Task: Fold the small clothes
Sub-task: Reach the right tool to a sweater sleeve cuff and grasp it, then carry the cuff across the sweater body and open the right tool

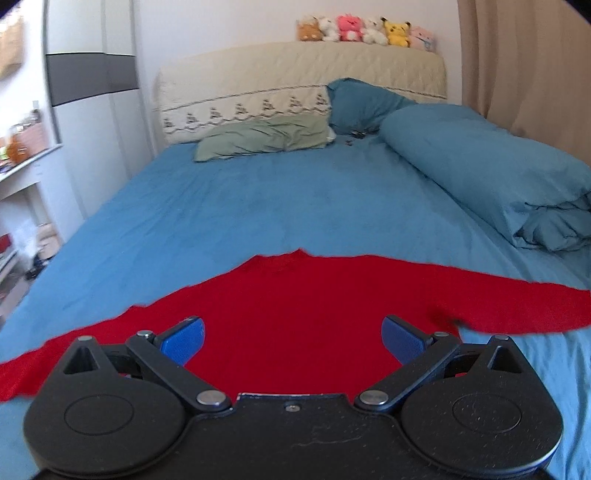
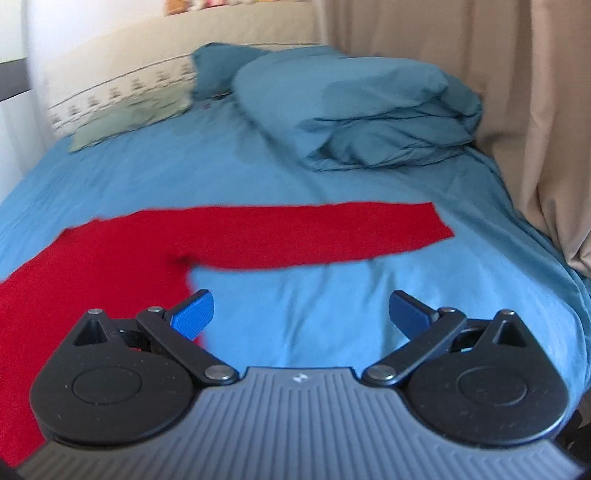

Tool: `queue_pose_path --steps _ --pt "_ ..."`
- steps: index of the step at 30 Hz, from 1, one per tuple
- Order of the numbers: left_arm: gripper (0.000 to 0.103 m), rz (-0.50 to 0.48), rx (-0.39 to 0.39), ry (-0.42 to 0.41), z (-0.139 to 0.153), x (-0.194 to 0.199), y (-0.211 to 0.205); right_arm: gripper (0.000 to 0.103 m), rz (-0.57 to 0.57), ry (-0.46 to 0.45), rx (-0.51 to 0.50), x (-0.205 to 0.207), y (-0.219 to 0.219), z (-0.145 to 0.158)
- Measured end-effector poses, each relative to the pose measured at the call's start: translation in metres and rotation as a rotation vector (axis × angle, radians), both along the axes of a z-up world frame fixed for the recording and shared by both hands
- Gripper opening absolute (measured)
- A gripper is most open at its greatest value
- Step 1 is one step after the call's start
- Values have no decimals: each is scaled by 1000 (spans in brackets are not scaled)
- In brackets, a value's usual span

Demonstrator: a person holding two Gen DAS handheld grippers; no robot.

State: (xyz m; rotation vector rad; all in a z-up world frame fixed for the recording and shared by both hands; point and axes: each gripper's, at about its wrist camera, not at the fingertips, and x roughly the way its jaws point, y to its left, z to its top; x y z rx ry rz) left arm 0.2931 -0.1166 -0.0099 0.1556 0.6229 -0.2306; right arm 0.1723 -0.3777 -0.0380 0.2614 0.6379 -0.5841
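A red long-sleeved sweater (image 1: 295, 310) lies flat on the blue bed sheet (image 1: 258, 206), with both sleeves spread out sideways. My left gripper (image 1: 293, 338) is open and empty, hovering over the sweater's body. In the right wrist view the sweater (image 2: 258, 240) shows its right sleeve stretched toward the right. My right gripper (image 2: 301, 314) is open and empty, over bare sheet (image 2: 332, 295) just below that sleeve, its left finger at the sweater's side edge.
A rolled blue duvet (image 1: 491, 170) lies along the bed's right side and shows in the right wrist view (image 2: 362, 114). Pillows (image 1: 266, 138) and a headboard with plush toys (image 1: 365, 31) are at the far end. A beige curtain (image 2: 517, 110) hangs on the right. Shelves (image 1: 22, 192) stand left.
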Motion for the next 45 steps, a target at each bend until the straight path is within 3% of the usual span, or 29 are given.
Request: queue_pose_path --steps 9,17,23,27,29,31,34,39,42,45 --pt "103 -59 50 118 -31 99 -82 103 -191 22 97 59 -109 -43" --pt "103 -73 115 210 -83 148 -133 103 -325 47 142 72 -181 -90" --pt "103 -55 42 277 -123 175 -144 83 -390 46 235 77 -215 -120" --pt "103 -24 74 284 -145 192 -155 74 -428 42 198 84 -219 -125" --pt "103 -26 102 277 -156 197 -160 67 -429 57 168 91 -219 -125" --pt "103 -34 117 285 -167 202 -163 42 -426 79 138 98 -220 -124" --pt "103 -42 77 275 -174 206 -159 23 -433 107 116 105 -221 -120" --pt "103 -73 30 332 -163 217 -148 21 -381 66 81 116 -205 -90" --pt "103 -90 -54 319 -141 215 -128 20 -283 4 57 134 -179 -56" --pt "103 -65 -75 286 -112 220 -97 20 -144 -80 45 166 -140 -19"
